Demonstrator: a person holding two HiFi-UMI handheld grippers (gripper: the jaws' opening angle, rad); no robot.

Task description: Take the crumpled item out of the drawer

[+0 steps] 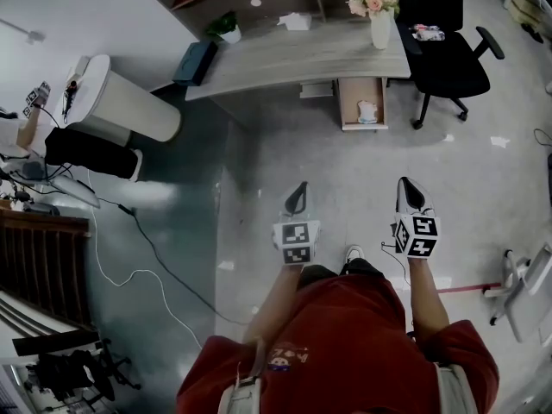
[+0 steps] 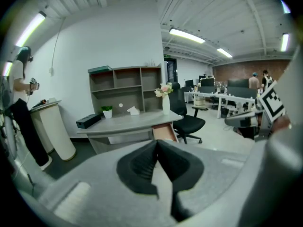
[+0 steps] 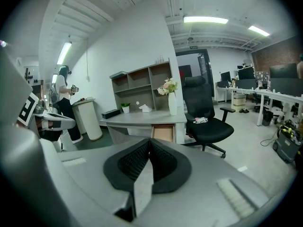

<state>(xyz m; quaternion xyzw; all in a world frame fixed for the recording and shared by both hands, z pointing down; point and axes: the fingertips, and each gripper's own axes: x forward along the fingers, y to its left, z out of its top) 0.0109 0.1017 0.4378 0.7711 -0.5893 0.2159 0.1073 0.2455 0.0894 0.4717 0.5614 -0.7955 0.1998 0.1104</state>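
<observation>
Your left gripper point(image 1: 298, 193) and right gripper point(image 1: 409, 188) are both pressed together, empty. The crumpled item point(image 1: 367, 110) lies in the open drawer point(image 1: 348, 102) under the right end of the desk point(image 1: 293, 59). If you lift out carelessly, you could topple the vase point(image 1: 380, 29) above.

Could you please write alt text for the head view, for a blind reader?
From above, a person in a red top holds the left hand-held gripper and the right hand-held gripper, both shut, well short of a grey desk whose open drawer holds a pale crumpled item.
</observation>
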